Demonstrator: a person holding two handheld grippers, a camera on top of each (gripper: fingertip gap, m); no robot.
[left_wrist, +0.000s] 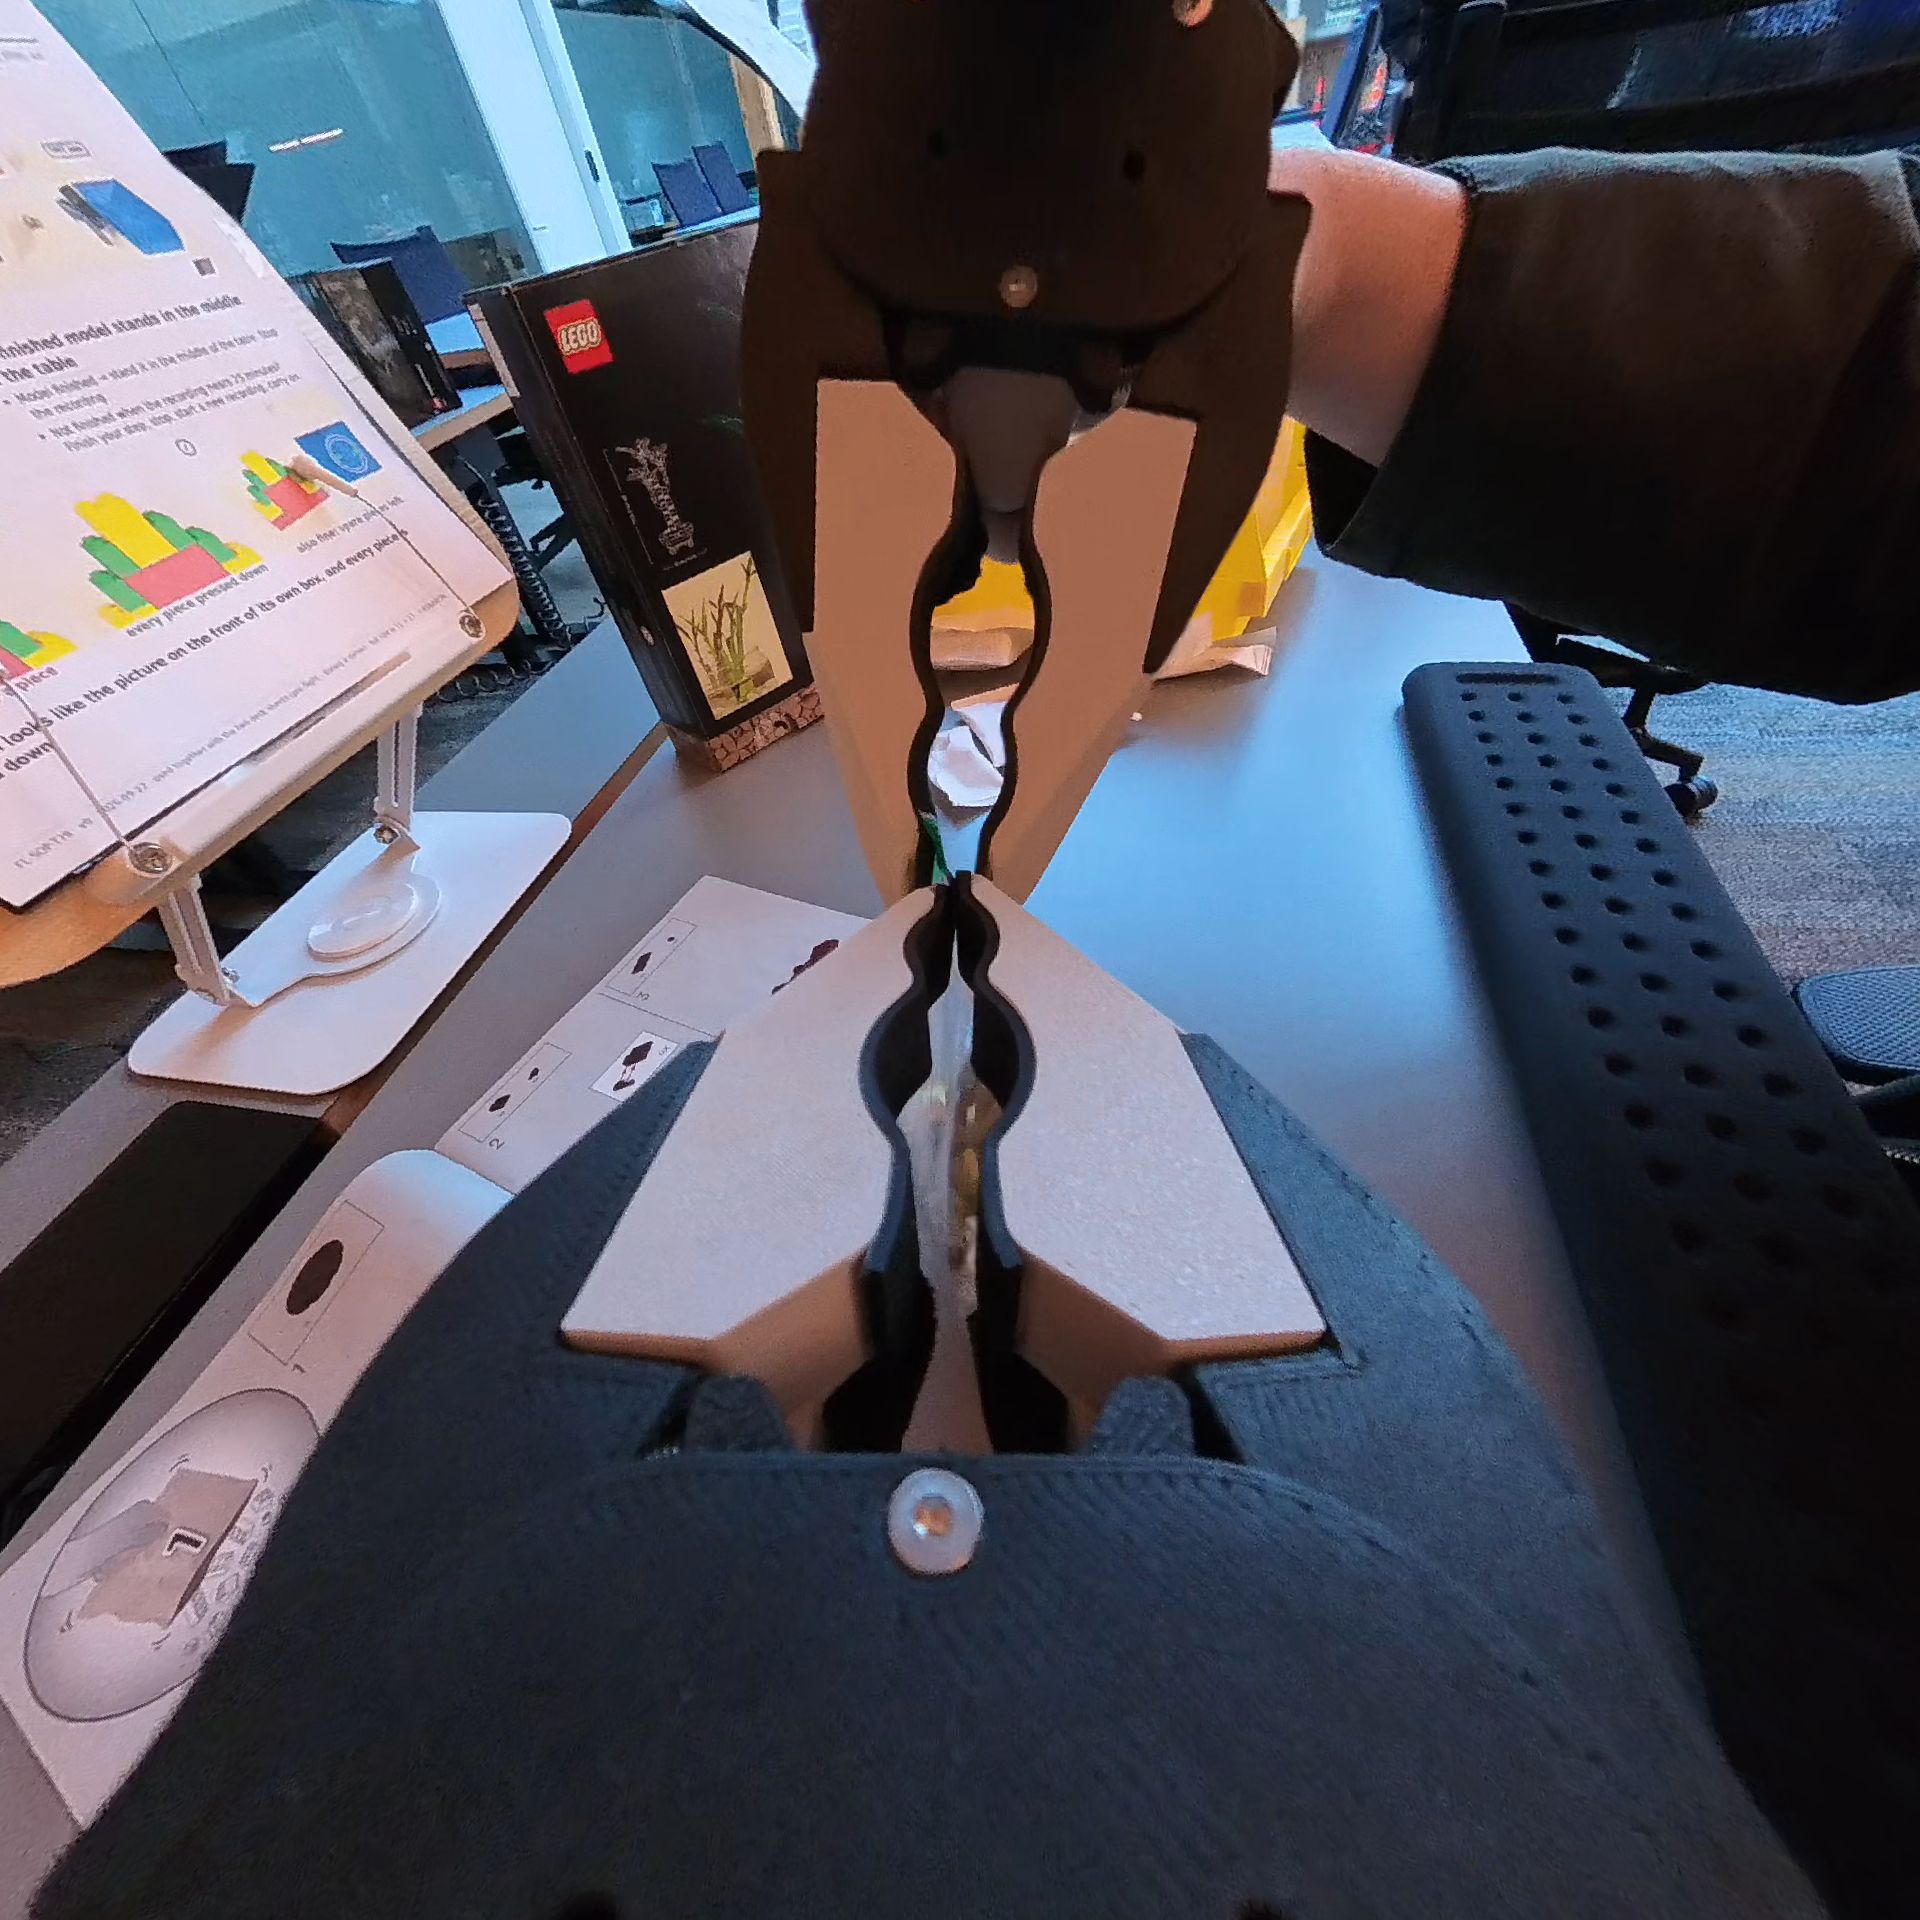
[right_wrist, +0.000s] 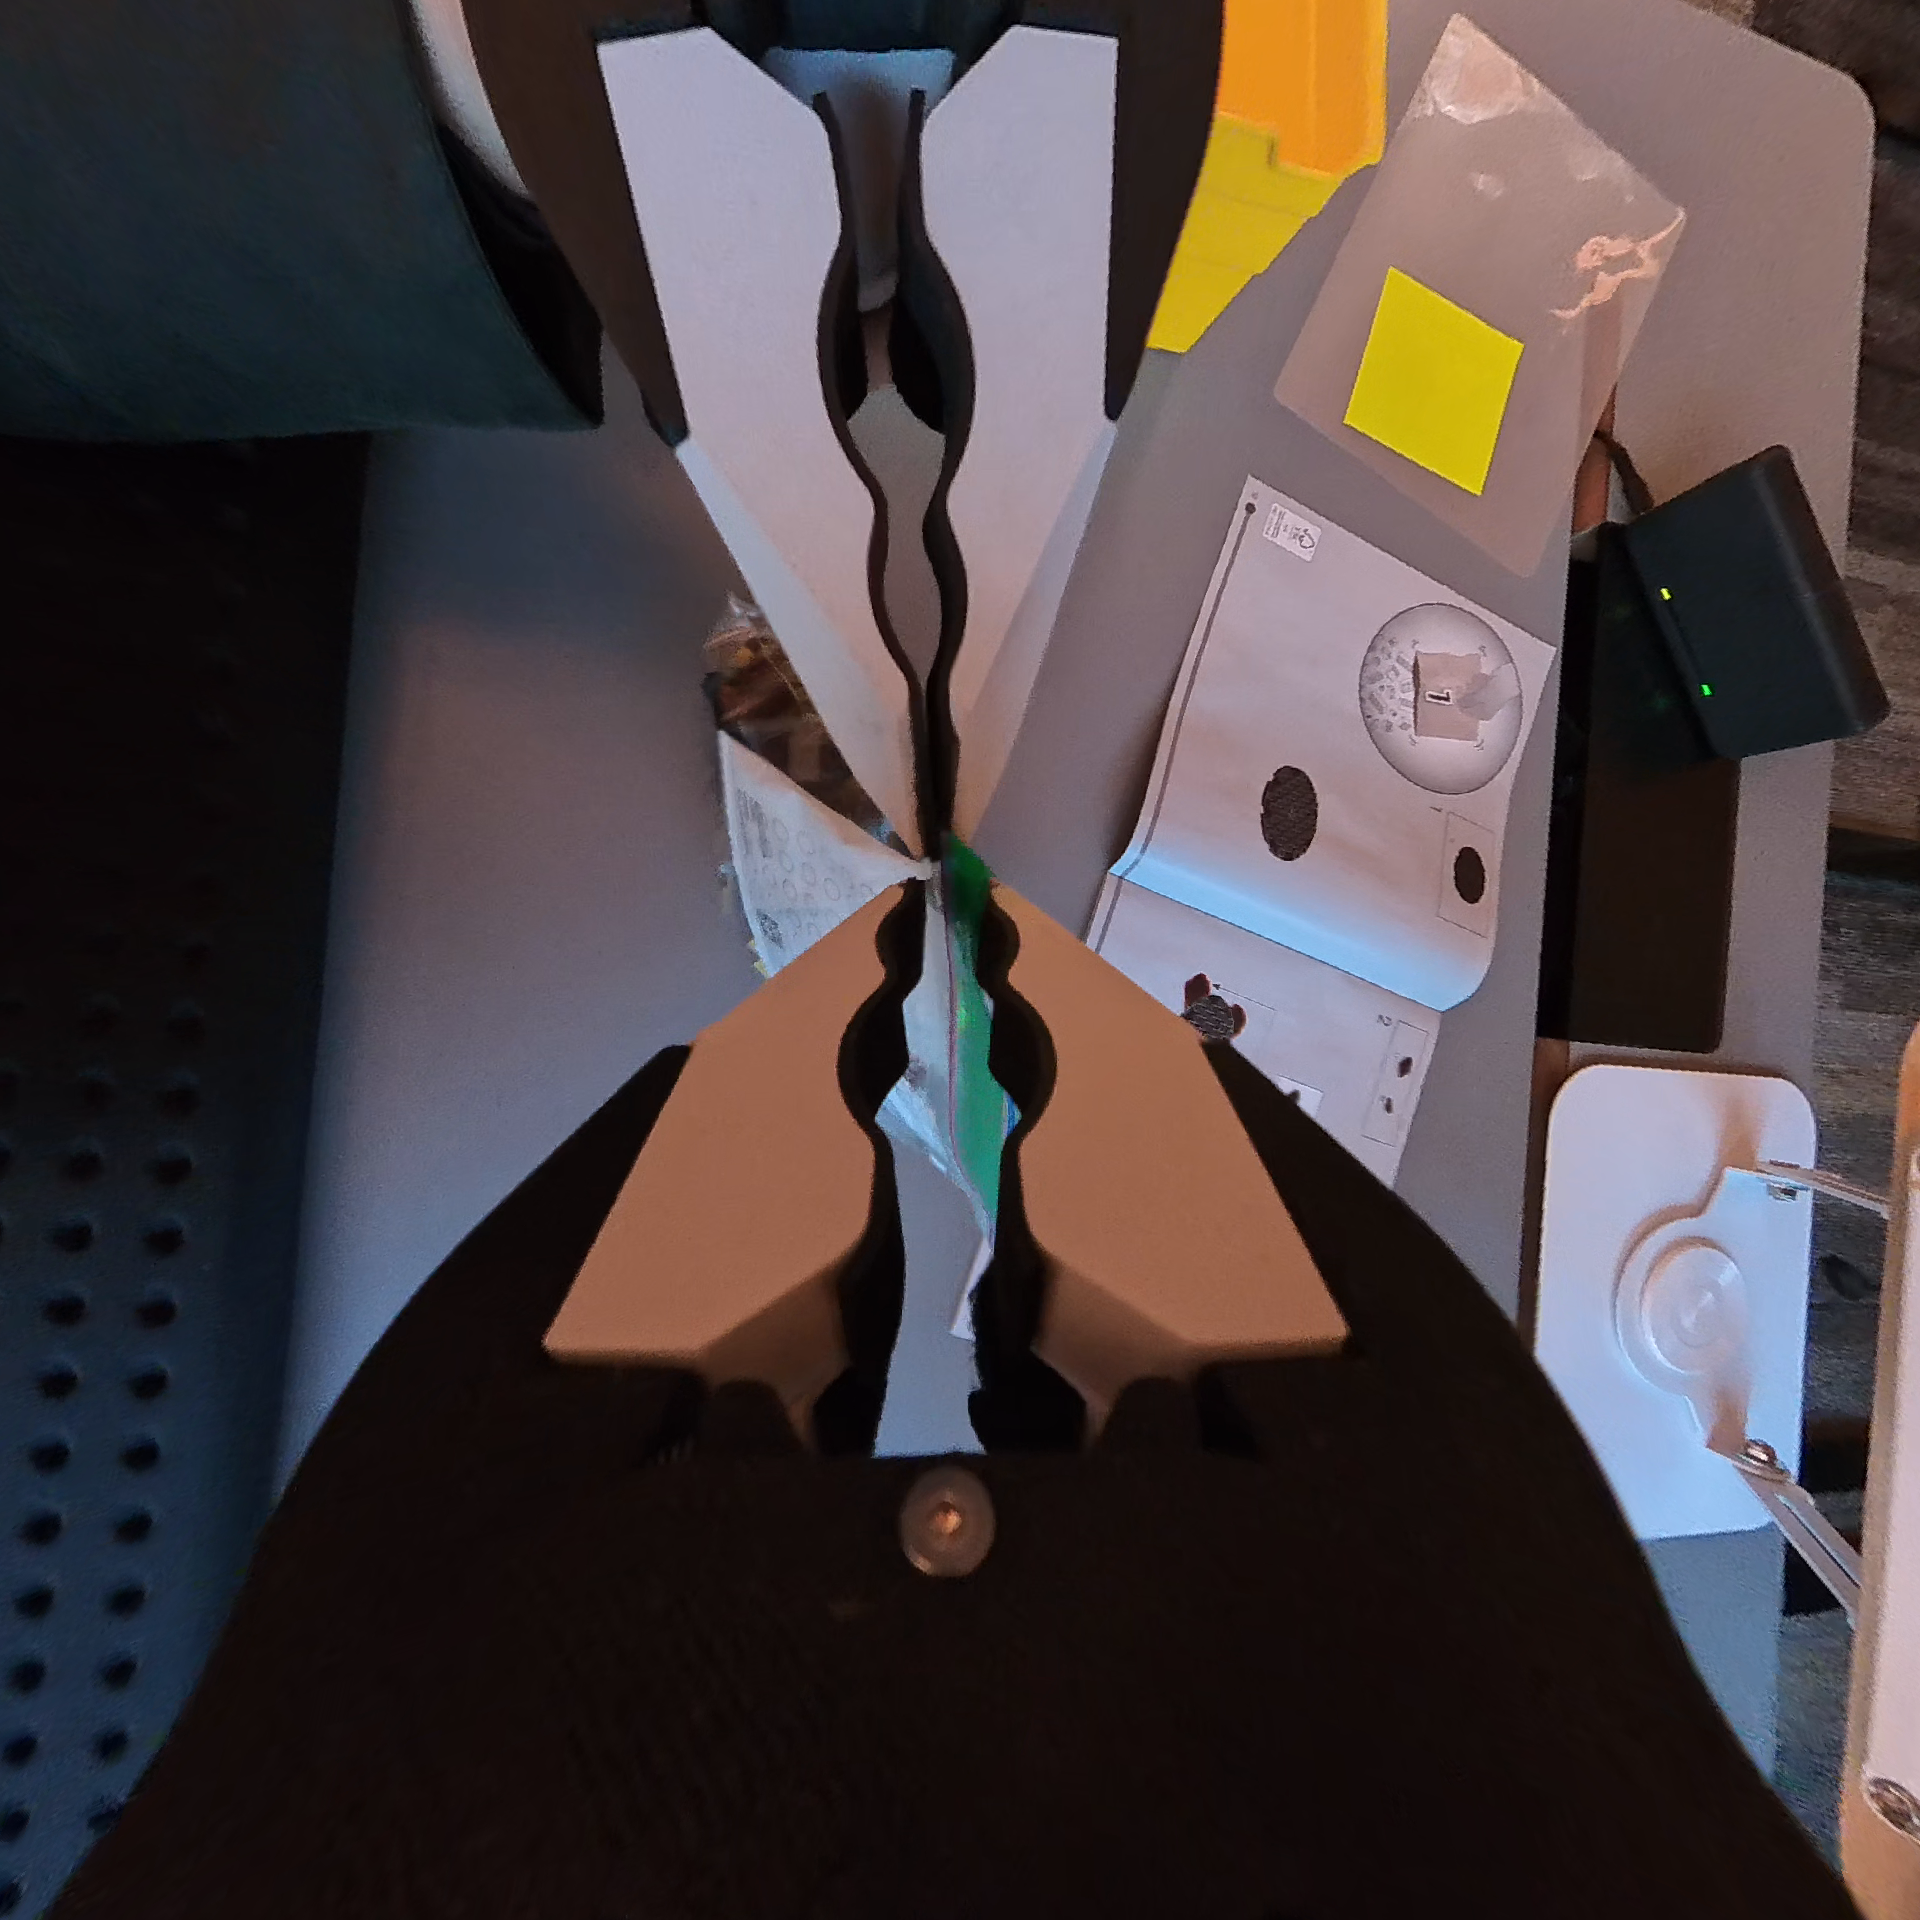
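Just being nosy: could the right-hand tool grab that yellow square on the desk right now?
Probably not yet. The right gripper is shut on a small plastic bag that the left gripper also pinches. The yellow square itself lies uncovered.

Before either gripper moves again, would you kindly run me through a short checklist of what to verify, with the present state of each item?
1. Left gripper shut on the clear bag: ok, the film sits between its closed fingers.
2. Right gripper shut on the same bag, at its green strip: ok.
3. Grippers tip to tip, not overlapping: ok.
4. Bag sealed or open: cannot tell.
5. Bag's contents secure: cannot tell, they are hidden behind the fingers.
6. Instruction booklet lying flat on the table, beside the grippers: ok.
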